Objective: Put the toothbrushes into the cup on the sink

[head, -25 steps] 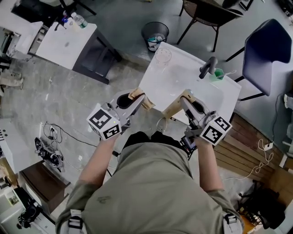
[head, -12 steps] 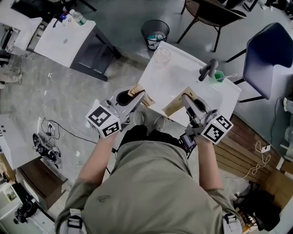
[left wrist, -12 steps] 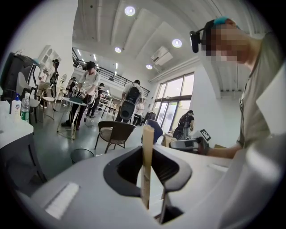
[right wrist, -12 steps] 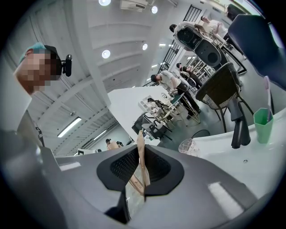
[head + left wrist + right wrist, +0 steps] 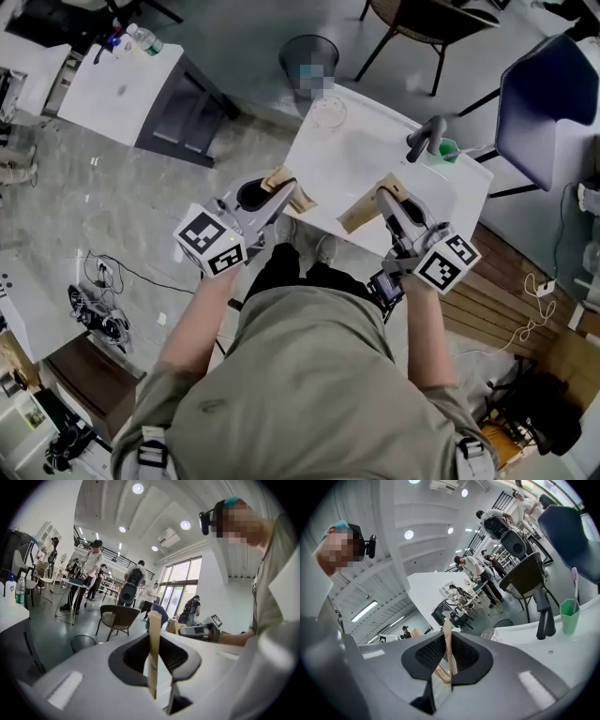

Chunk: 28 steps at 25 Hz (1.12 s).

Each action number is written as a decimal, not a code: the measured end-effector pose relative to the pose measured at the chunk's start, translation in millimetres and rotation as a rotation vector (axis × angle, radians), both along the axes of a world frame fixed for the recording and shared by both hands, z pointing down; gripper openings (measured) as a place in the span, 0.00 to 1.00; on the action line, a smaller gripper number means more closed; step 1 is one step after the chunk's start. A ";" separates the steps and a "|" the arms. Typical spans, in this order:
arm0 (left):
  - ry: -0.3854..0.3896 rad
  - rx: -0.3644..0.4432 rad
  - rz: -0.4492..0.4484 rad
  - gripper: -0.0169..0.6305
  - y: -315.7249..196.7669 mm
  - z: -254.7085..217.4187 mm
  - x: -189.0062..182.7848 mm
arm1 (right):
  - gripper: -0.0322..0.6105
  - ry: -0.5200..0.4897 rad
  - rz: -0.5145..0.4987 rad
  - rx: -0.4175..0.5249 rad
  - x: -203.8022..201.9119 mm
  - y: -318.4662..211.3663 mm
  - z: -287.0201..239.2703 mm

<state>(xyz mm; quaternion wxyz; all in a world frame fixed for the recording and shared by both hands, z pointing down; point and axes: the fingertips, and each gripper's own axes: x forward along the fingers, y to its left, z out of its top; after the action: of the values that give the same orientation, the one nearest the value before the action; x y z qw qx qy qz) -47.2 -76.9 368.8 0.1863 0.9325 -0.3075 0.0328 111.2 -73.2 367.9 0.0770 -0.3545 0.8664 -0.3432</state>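
Carry stage: tan toothbrush packs at near edge of sink (image 5: 352, 159).
Clamped edge-on: left pack (image 5: 153, 644) in left gripper (image 5: 284, 187), right pack (image 5: 447, 653) in right gripper (image 5: 382, 194); green cup (image 5: 569, 616) beside faucet (image 5: 543, 613), well apart from both. Next, probably: reach across basin, upend each pack over cup.

The left gripper (image 5: 284, 190) and the right gripper (image 5: 379, 194) are pale grey with black jaw hollows and cubes (image 5: 211, 246) of black-and-white squares, and the left pack (image 5: 300, 199) and right pack (image 5: 354, 217) are plain tan, like brown paper. The sink (image 5: 361, 155) is white, its tap (image 5: 427, 139) dark grey, the cup (image 5: 445, 150) mint green with a pale lilac toothbrush (image 5: 574, 585). The floor (image 5: 112, 197) is mottled grey, the chair (image 5: 539, 103) dark blue, the person's shirt (image 5: 309, 384) dull olive.
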 end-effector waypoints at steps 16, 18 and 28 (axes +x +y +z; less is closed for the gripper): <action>0.031 -0.026 0.104 0.12 -43.2 11.3 -32.9 | 0.13 0.048 0.137 -0.027 -22.6 -29.8 5.3; 0.035 -0.026 0.111 0.12 -48.6 11.4 -37.8 | 0.13 0.051 0.147 -0.025 -26.7 -35.1 3.8; 0.035 -0.034 0.128 0.12 -69.4 15.5 -63.1 | 0.13 0.064 0.186 -0.012 -42.2 -64.9 -0.7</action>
<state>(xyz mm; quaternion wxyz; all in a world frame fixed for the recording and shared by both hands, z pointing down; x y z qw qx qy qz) -110.3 -146.3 384.3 0.2051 0.9475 -0.2432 0.0335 69.0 -138.1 367.2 0.0784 -0.4447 0.8296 -0.3284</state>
